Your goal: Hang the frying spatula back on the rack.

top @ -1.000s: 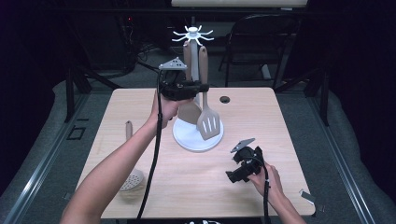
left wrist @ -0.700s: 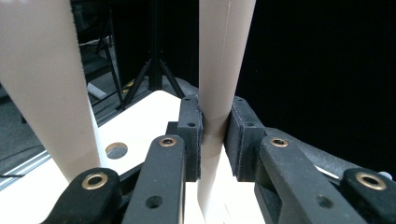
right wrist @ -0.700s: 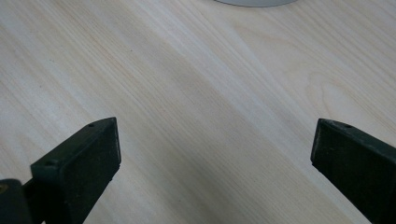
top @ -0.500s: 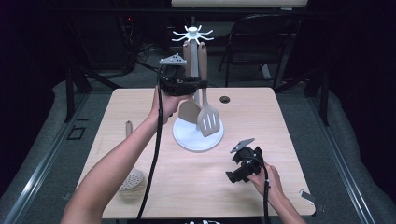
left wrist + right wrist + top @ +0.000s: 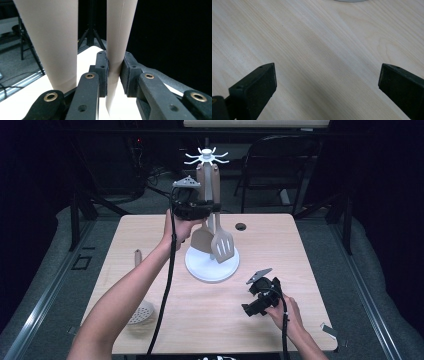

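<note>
The wooden tabletop (image 5: 150, 245) carries a white utensil stand (image 5: 212, 265) near its middle, with a round base and a hook crown on top. Two beige utensils hang on the stand: a solid turner (image 5: 202, 239) on the left and a slotted turner (image 5: 222, 246) just beside it on the right. The left claw (image 5: 209, 209) is raised at the stand and grips the handle of the slotted turner (image 5: 120, 37) between its pads. The right claw (image 5: 248, 310) rests low on the near right of the tabletop, jaws wide apart and holding nothing. A beige skimmer (image 5: 140, 311) lies at the near left edge.
</note>
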